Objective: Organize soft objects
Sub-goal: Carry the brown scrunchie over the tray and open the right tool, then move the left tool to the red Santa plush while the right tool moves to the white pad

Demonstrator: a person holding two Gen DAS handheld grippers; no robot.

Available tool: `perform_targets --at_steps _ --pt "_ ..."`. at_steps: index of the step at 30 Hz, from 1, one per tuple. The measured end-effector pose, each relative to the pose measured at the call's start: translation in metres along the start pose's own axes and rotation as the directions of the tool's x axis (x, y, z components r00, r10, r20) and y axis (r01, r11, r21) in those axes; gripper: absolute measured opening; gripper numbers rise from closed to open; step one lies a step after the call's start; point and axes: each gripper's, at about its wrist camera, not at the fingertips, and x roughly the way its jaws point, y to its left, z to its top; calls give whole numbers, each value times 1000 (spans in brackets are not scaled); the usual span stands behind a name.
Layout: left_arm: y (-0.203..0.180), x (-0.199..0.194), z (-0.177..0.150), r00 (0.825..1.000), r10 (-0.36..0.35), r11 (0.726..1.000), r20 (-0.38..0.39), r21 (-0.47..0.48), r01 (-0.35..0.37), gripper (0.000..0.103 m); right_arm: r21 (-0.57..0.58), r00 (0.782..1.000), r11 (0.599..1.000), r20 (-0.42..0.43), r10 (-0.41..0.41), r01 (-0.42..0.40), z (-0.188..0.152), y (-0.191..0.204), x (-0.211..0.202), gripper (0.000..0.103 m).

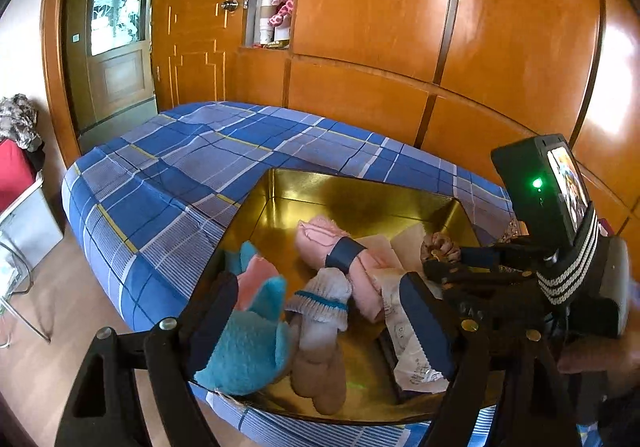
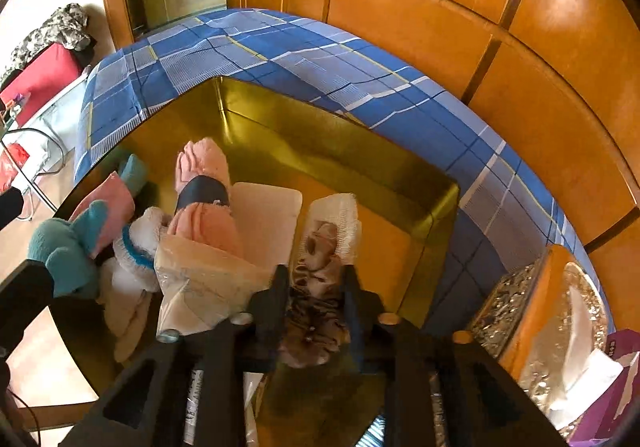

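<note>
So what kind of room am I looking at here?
Most likely a bedroom: a bed under a blue plaid sheet, glossy wooden wardrobe panels behind it, and a wooden door with a frosted glass pane.

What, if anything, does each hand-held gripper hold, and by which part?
Left hand-held gripper: nothing. Right hand-held gripper: brown scrunchie sits between its fingers; grip cannot be told.

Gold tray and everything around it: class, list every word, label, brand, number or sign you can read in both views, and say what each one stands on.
No text can be read for certain.
Clear plastic packet in the gold tray: faint printed marks, too blurred to read.
Embossed lettering on the black frame of the right tongs: too dim to read.
Small screen on the right tongs: colour picture only, no legible words.
Purple package beside the tray: marks too small to read.
</note>
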Motion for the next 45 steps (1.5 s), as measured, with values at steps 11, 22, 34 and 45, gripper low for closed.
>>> perform_targets --at_steps 11,22,34,45 --pt "-6 -2 -2 1000 -6 1000 4 12 6 83 111 992 994 128 4 -18 -10 -17 -45 41" --pt "-12 -9 -2 1000 -13 1000 24 24 13 86 139 981 990 193 5 -32 -20 -21 -76 41" --pt "-22 -12 -5 999 -35 998 22 56 34 86 233 958 972 278 -76 9 -67 -58 -130 41" --pt "-40 -19 -11 997 -67 992 25 112 63 86 423 912 900 318 -259 108 -119 -133 -187 41"
